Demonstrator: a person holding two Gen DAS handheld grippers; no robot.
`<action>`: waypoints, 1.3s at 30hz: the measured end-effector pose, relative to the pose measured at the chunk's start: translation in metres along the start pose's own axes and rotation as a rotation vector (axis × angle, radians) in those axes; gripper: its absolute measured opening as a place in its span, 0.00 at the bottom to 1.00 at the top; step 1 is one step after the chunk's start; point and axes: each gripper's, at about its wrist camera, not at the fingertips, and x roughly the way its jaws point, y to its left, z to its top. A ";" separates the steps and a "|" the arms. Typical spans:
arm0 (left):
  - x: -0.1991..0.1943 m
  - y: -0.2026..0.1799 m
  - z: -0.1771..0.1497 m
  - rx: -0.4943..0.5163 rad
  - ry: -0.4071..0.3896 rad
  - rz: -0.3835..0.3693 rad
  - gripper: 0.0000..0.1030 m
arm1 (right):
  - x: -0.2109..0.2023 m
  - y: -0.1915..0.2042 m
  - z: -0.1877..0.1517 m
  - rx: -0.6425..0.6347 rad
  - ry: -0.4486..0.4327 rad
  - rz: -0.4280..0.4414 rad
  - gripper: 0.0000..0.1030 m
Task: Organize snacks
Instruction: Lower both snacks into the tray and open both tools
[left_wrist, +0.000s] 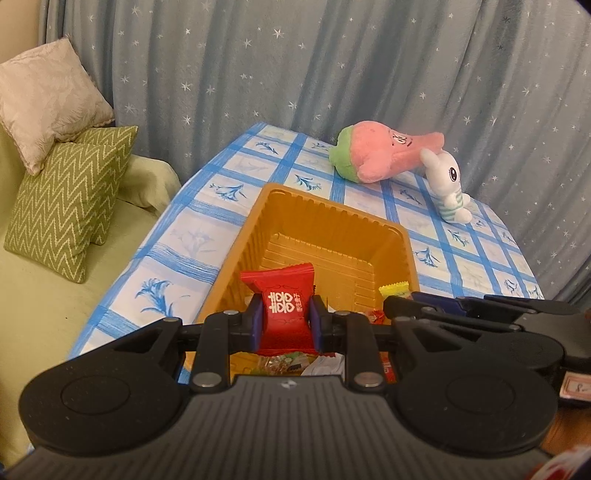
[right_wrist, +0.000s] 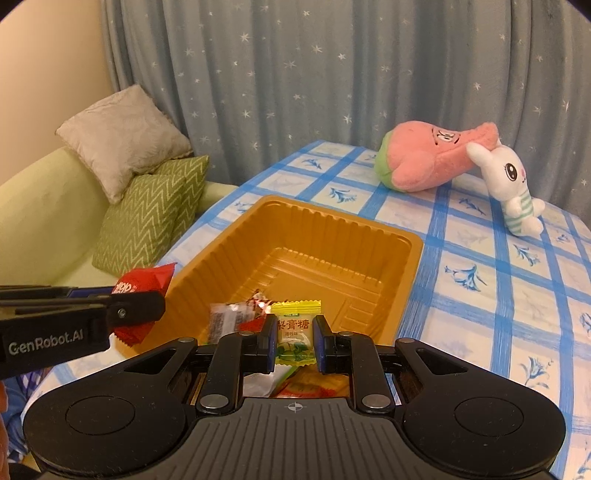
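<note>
An orange plastic tray (left_wrist: 332, 221) (right_wrist: 369, 229) sits on the blue-checked table. My left gripper (left_wrist: 286, 321) is shut on a red candy packet (left_wrist: 284, 306) with white characters, held over the tray's near end; from the right wrist view the packet (right_wrist: 147, 282) shows at the left. My right gripper (right_wrist: 295, 339) is shut on a yellow-green candy packet (right_wrist: 297, 332), also over the tray's near end; its yellow tip (left_wrist: 393, 290) shows in the left wrist view. Several wrapped candies (right_wrist: 236, 314) lie in the tray's near part.
A pink plush (left_wrist: 384, 155) (right_wrist: 432, 162) and a white rabbit plush (left_wrist: 448, 184) (right_wrist: 509, 188) lie at the table's far right. A green sofa with a zigzag cushion (left_wrist: 70, 199) (right_wrist: 147, 214) and a beige cushion (left_wrist: 48, 103) stands left. Starred curtains hang behind.
</note>
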 end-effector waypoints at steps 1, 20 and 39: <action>0.003 0.000 0.000 -0.001 0.003 -0.002 0.22 | 0.002 -0.003 0.001 0.006 0.001 -0.001 0.20; 0.013 0.022 -0.009 -0.028 0.023 0.051 0.38 | 0.015 -0.015 0.002 0.048 0.016 0.019 0.20; 0.003 0.027 -0.010 -0.046 0.021 0.053 0.39 | 0.016 0.005 0.008 0.016 0.023 0.052 0.20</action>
